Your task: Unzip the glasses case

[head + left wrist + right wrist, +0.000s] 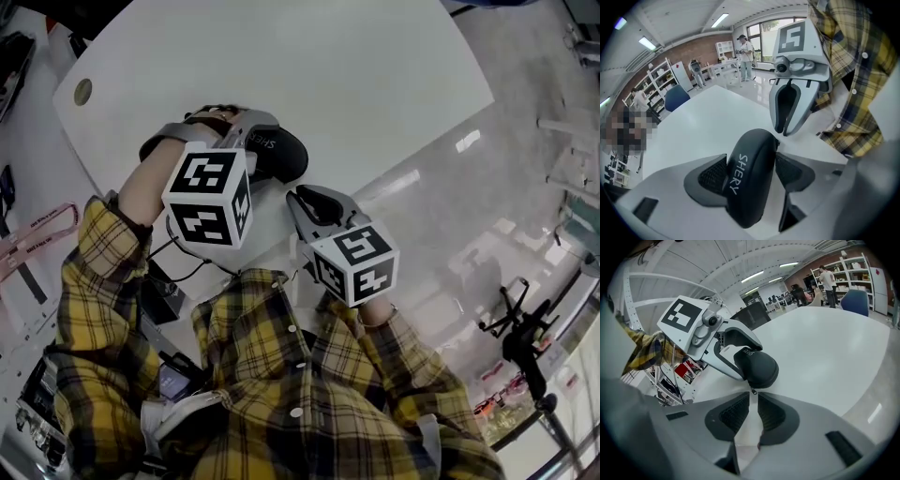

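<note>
Centrally, a black glasses case [750, 183] lies closed on the white table [328, 66], near the edge closest to the person.

Left gripper [751, 159]: tilted steeply down over the case, jaws spread wide. The case sits between them, with a pad [710, 176] just beside each long side and no squeeze visible.

Right gripper [753, 397]: angled down toward the case's near end, jaws almost together, a narrow gap left between the pads and nothing in it. Its tips stop just short of the small zipper pull [752, 391] hanging at that end.

Both sleeves are yellow plaid [103, 244].
</note>
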Action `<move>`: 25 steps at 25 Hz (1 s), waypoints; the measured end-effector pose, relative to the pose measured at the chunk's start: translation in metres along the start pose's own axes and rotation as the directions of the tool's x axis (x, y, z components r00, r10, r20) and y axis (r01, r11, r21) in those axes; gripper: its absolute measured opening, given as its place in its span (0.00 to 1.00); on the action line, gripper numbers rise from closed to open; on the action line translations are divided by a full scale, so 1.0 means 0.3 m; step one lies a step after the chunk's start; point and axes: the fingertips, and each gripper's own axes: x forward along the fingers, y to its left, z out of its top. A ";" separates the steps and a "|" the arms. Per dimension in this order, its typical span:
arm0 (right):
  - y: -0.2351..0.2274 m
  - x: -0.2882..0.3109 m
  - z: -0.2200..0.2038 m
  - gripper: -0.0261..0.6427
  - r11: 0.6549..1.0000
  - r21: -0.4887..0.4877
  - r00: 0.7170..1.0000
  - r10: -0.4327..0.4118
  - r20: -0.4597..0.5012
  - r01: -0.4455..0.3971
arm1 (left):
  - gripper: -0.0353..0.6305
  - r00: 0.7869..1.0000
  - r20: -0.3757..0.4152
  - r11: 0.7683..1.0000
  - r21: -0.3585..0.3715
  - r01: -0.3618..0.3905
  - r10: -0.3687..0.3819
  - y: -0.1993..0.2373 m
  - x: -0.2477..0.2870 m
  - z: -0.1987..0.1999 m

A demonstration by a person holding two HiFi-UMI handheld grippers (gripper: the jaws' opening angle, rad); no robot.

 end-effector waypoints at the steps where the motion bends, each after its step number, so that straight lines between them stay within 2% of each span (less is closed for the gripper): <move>1: 0.000 0.005 -0.004 0.10 1.000 -0.008 1.000 -0.006 -0.003 0.006 | 0.52 1.000 0.010 1.000 -0.001 -0.001 0.001 -0.001 0.003 0.001; 8: -0.010 0.048 -0.021 0.16 0.985 -0.140 0.994 -0.107 -0.020 0.103 | 0.53 0.999 0.053 1.000 0.000 0.004 -0.004 0.001 0.008 0.015; 15: -0.023 0.079 0.003 0.14 0.960 -0.155 0.972 -0.236 0.002 0.233 | 0.53 0.998 0.066 1.000 -0.003 0.025 -0.024 0.006 0.007 0.003; 17: -0.021 0.079 0.003 0.12 0.958 -0.154 0.970 -0.244 0.003 0.242 | 0.53 0.997 0.075 1.000 -0.008 0.027 -0.026 0.007 0.008 0.006; 19: -0.009 0.079 0.005 0.06 0.957 -0.163 0.970 -0.242 0.015 0.241 | 0.53 0.996 0.086 0.999 -0.015 0.028 -0.026 0.008 0.008 0.006; 25: -0.008 0.073 0.007 0.06 0.963 -0.143 0.974 -0.225 0.033 0.227 | 0.53 0.994 0.103 1.000 -0.009 0.023 -0.022 0.008 0.008 0.009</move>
